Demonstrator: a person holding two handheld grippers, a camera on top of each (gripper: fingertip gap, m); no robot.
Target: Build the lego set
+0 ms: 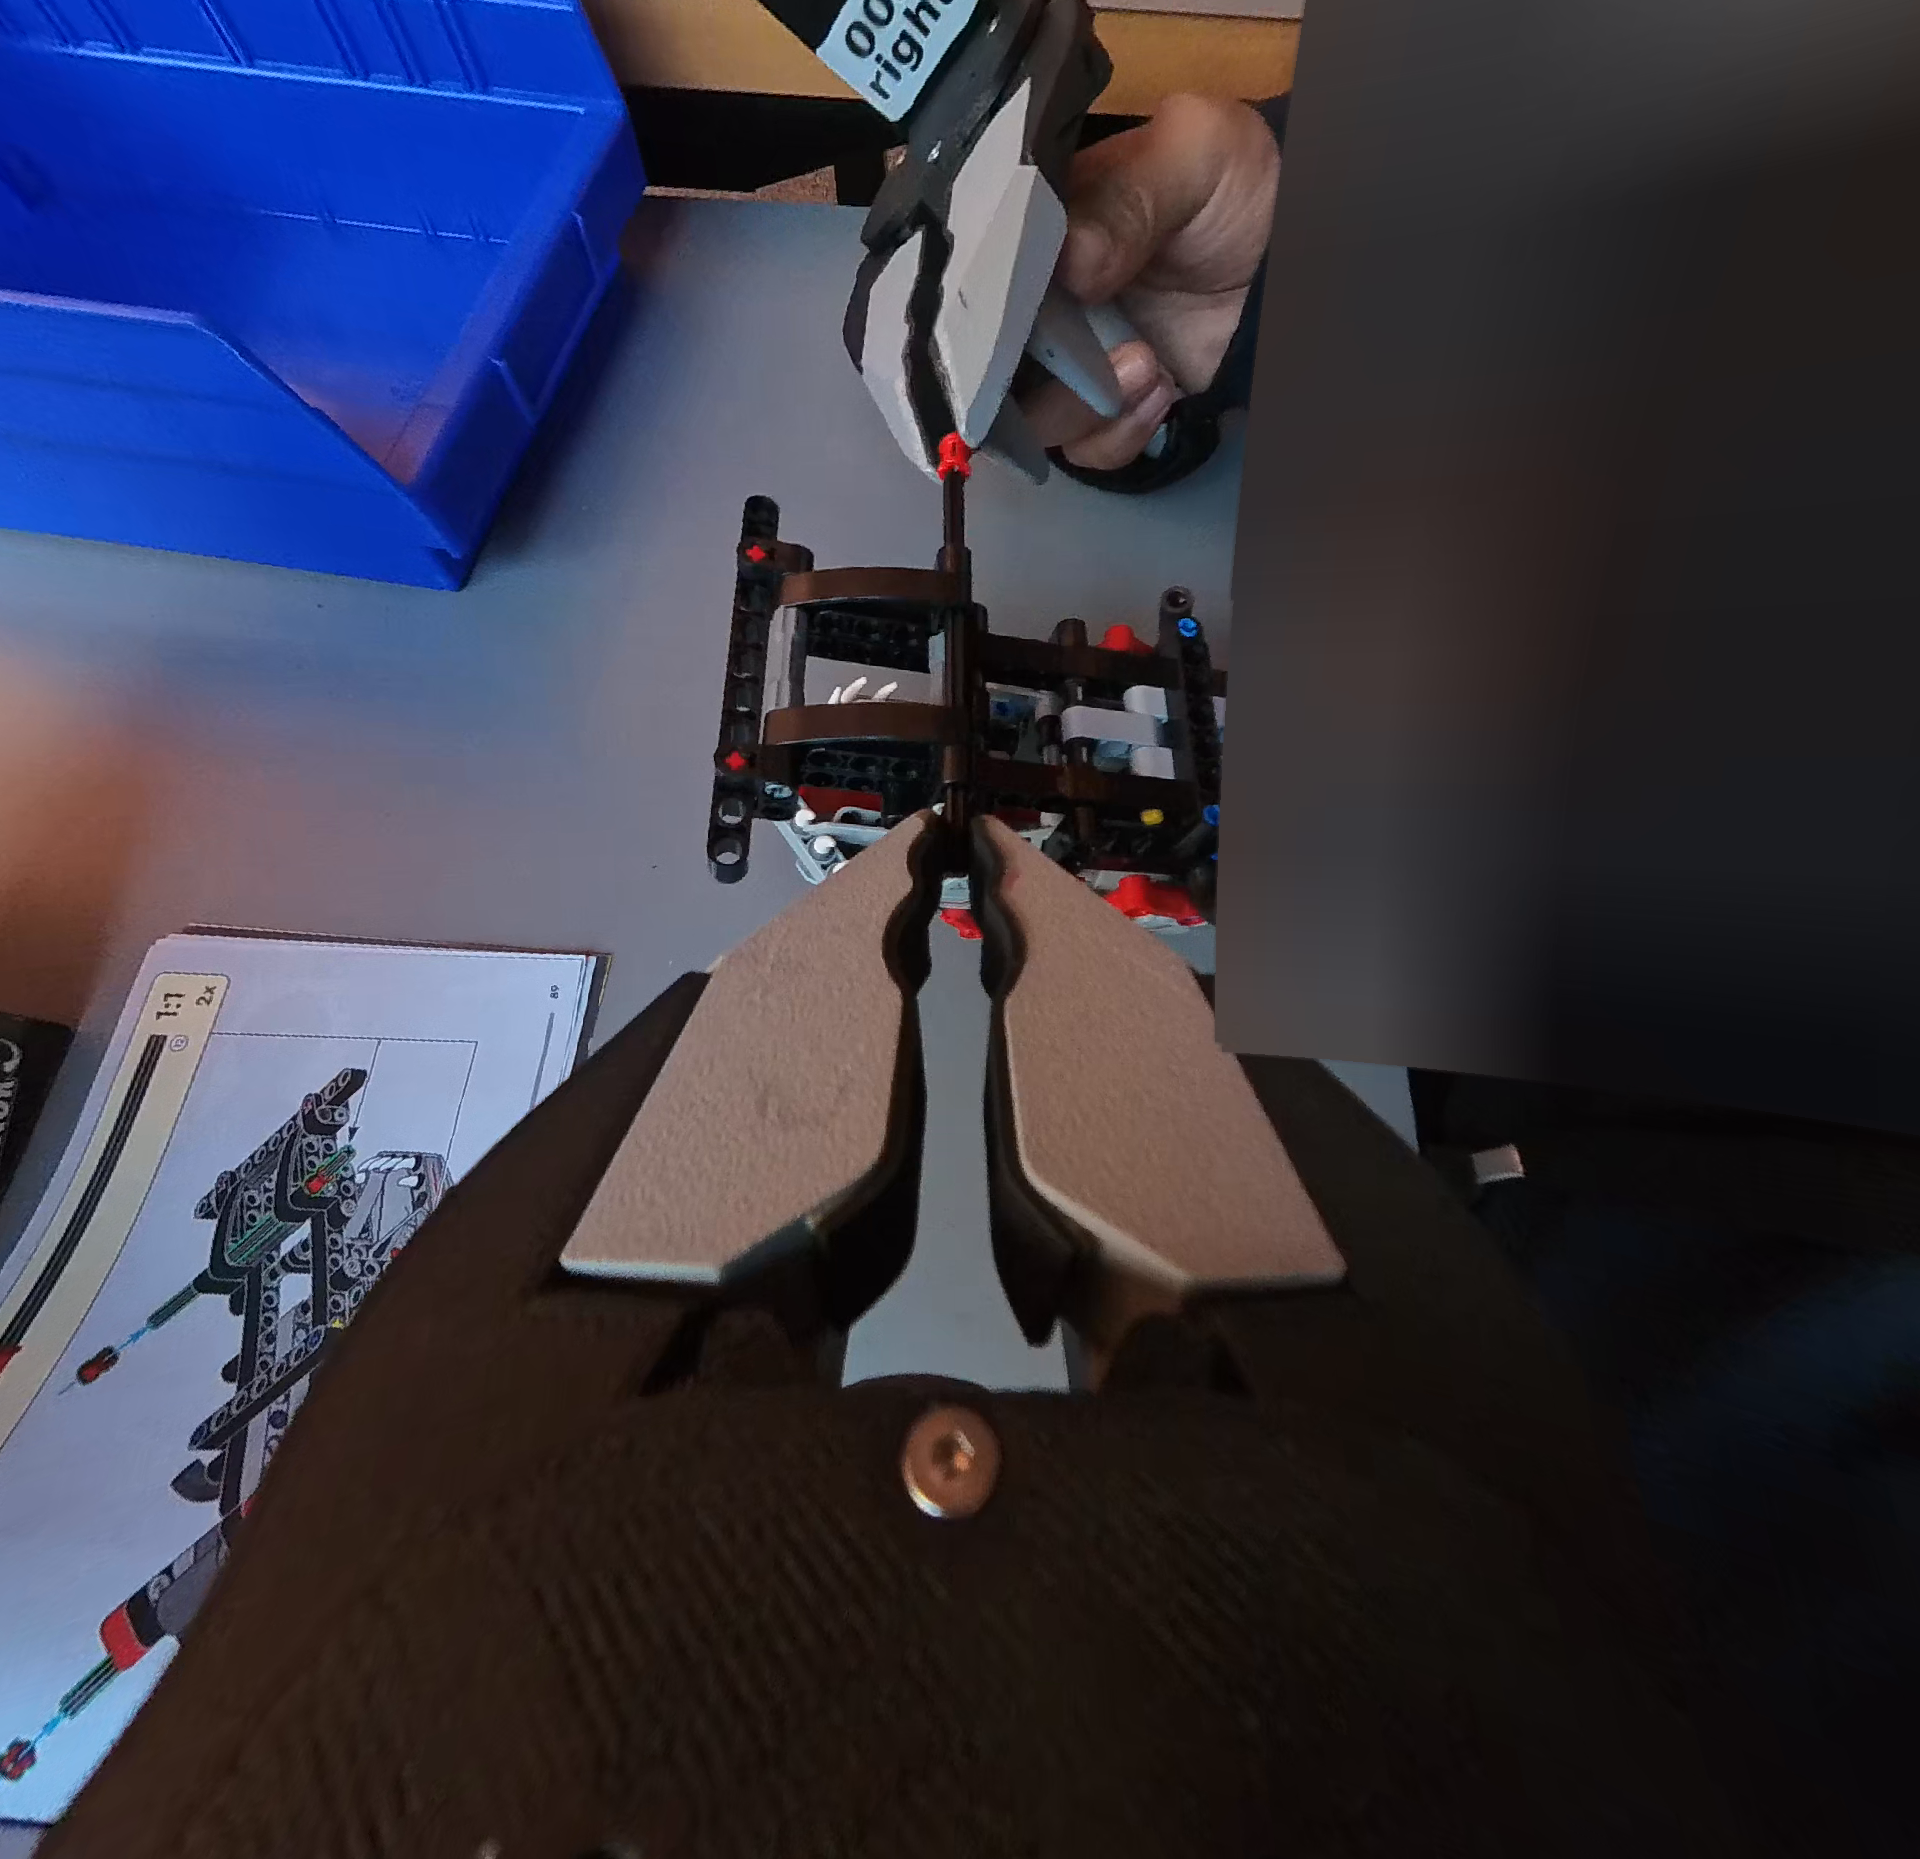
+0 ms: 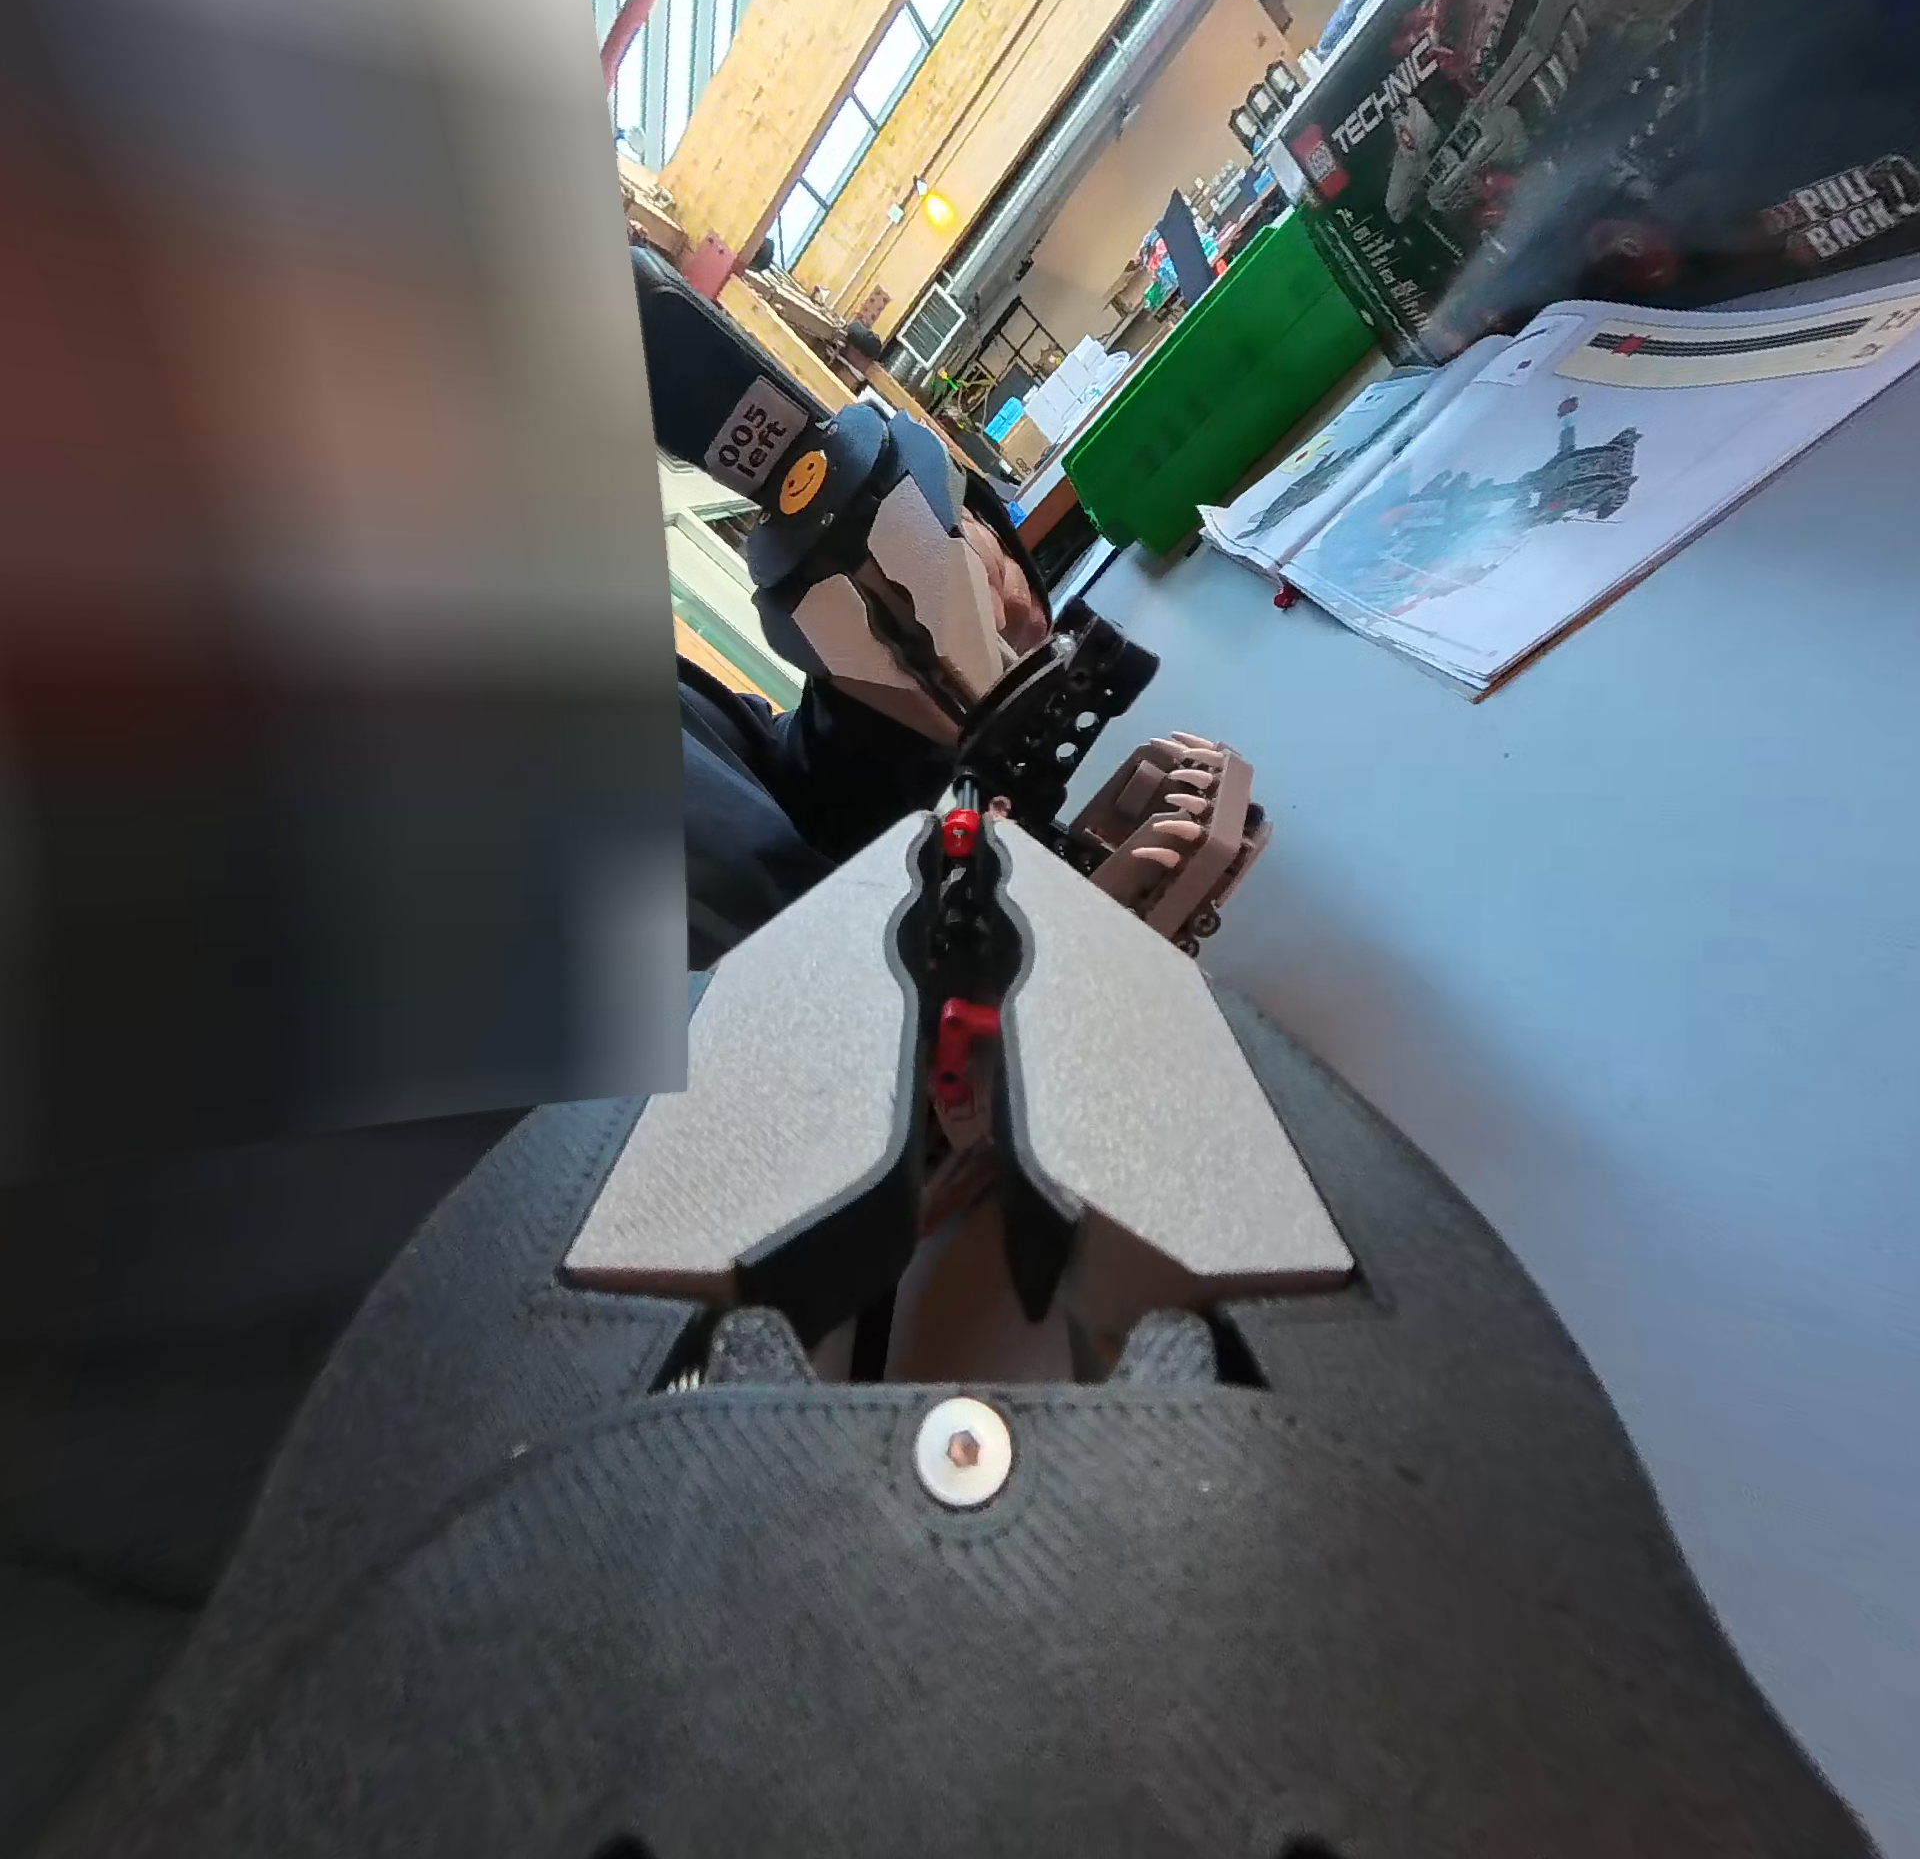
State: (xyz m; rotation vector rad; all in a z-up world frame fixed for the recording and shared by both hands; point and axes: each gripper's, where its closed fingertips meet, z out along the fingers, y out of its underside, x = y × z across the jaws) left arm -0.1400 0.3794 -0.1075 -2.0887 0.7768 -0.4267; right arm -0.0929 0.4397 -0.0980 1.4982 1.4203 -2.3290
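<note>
The part-built black, grey and red lego model [image 1: 883, 718] stands on the grey table [image 1: 520, 718]. A long black axle [image 1: 954, 531] runs through its two brown curved panels. My left gripper [image 1: 951, 841] is shut on the near end of this axle. My right gripper [image 1: 951, 448] is shut on a small red bush [image 1: 951, 455] at the axle's far end. In the right wrist view the right gripper [image 2: 958, 833] pinches the red bush [image 2: 958, 830], with the left gripper [image 2: 940, 692] and the model [image 2: 1060, 729] just beyond. Another red piece [image 2: 961, 1040] shows through the finger gap.
A blue bin [image 1: 291, 251] stands at the left. The open instruction booklet [image 1: 312, 1186] lies near it and also shows in the right wrist view [image 2: 1507, 521]. A green bin [image 2: 1216, 407] and the set's box [image 2: 1507, 147] stand behind it. A tiny red piece [image 2: 1286, 596] lies by the booklet. There is about 9 cm between the tips of the two grippers.
</note>
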